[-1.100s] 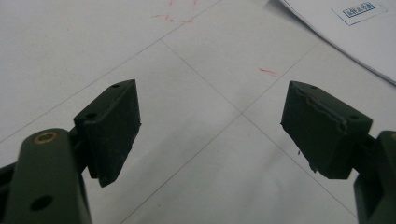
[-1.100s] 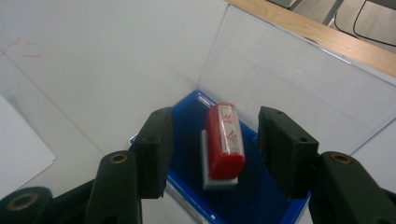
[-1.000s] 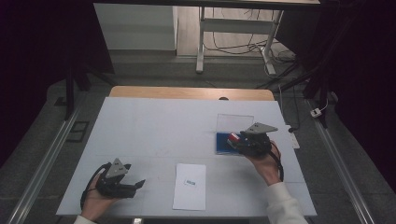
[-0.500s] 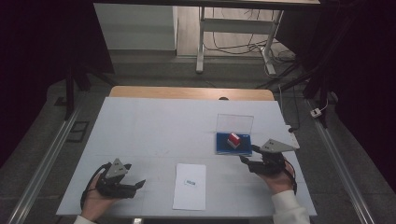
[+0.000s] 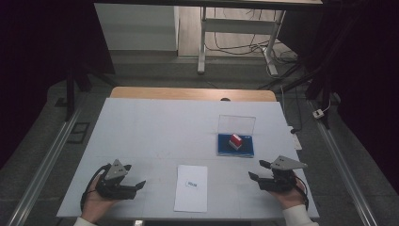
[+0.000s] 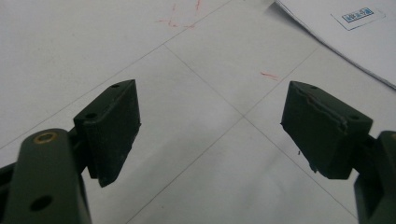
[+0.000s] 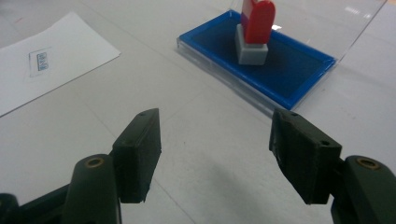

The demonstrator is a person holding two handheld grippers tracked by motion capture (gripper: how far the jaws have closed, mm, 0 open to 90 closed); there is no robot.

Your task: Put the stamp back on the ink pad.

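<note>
A small red and white stamp on a grey base (image 5: 235,141) (image 7: 256,28) stands upright in a shallow blue tray (image 5: 223,147) (image 7: 289,74), whose clear lid (image 5: 236,124) is raised behind it. My right gripper (image 5: 258,169) (image 7: 215,135) rests near the table's front right, a short way in front of the tray, open with nothing between its jaws. At the front left, my left gripper (image 5: 136,186) (image 6: 210,121) lies low over the bare tabletop, open and holding nothing. A white sheet of paper (image 5: 191,187) (image 6: 336,28) (image 7: 51,60) with a small printed label lies between the two grippers.
The white table (image 5: 160,127) has a wooden strip along its far edge. Faint red marks (image 6: 180,14) and thin grid lines cross the surface ahead of the left gripper. Beyond the table are a metal frame and floor cables (image 5: 226,44).
My right gripper has drawn back from over the blue tray toward the front edge, leaving the stamp standing in the tray. The left gripper has not moved.
</note>
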